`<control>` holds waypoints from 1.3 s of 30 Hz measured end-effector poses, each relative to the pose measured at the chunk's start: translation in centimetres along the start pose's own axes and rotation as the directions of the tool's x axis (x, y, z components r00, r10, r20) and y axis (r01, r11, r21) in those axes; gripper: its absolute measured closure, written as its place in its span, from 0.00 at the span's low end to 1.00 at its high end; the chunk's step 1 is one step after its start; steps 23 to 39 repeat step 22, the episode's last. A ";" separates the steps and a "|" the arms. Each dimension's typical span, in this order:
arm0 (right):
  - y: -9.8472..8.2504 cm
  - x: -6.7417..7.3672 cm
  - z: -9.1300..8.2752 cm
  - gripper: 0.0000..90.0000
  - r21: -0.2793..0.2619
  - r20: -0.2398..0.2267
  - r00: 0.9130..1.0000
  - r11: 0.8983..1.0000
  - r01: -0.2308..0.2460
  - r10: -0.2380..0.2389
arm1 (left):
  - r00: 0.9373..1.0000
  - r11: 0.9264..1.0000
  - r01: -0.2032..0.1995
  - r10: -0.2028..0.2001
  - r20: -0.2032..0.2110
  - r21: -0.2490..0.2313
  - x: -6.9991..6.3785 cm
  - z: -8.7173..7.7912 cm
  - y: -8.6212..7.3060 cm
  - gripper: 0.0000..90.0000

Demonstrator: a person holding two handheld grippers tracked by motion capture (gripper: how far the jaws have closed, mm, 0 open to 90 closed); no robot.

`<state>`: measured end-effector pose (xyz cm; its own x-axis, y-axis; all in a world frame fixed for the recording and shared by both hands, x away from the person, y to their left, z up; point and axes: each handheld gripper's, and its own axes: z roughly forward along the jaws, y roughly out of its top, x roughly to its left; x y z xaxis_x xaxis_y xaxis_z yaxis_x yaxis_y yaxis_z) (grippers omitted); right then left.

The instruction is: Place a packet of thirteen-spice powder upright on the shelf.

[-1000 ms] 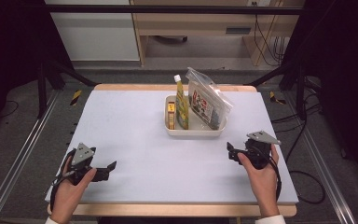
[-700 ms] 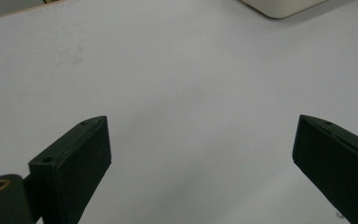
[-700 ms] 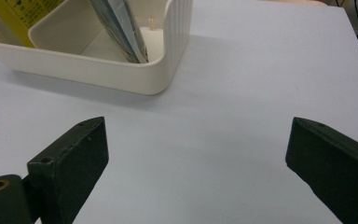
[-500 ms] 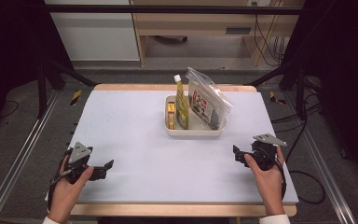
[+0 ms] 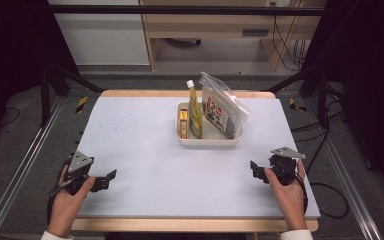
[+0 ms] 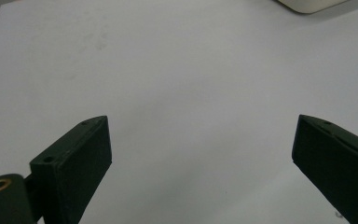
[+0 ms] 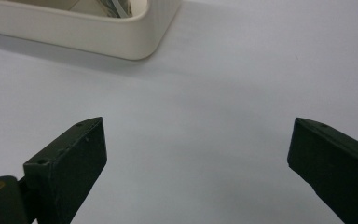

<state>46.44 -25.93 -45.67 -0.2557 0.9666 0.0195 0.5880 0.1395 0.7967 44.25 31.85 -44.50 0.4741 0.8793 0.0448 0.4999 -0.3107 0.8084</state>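
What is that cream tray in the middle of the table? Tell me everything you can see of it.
The cream tray is a shallow oblong bin with rounded corners and a smooth, plastic-looking wall, seen close in the right gripper view. It sits flat on the white table, toward the far side. Standing in it are a small yellow box, a yellow bottle with a white cap and a clear zip bag leaning over its right end. Neither gripper touches it.
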 end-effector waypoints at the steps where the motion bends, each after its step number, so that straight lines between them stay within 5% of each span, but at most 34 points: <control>1: -0.2 0.0 0.0 0.06 0.005 -0.004 1.000 1.000 -0.002 0.002 | 1.000 1.000 0.004 -0.004 -0.002 -0.001 0.1 0.0 -0.1 0.05; 10: -1.7 0.6 -0.1 0.08 0.060 -0.049 0.996 0.995 0.082 -0.079 | 0.999 0.999 0.016 -0.014 -0.052 0.036 1.1 0.2 -0.6 0.06; 17: -2.7 1.3 -0.3 0.10 0.020 -0.084 0.980 0.983 0.183 -0.181 | 0.998 0.999 0.018 -0.016 -0.065 0.035 1.2 0.3 -0.6 0.06; 22: -2.4 1.9 -0.1 0.10 -0.024 -0.058 0.981 0.983 0.183 -0.184 | 0.998 0.999 0.013 -0.011 -0.058 0.035 1.0 0.4 -0.5 0.06; 39: -2.4 1.9 -0.1 0.10 -0.024 -0.058 0.981 0.983 0.183 -0.184 | 0.998 0.999 0.013 -0.011 -0.058 0.035 1.0 0.4 -0.5 0.06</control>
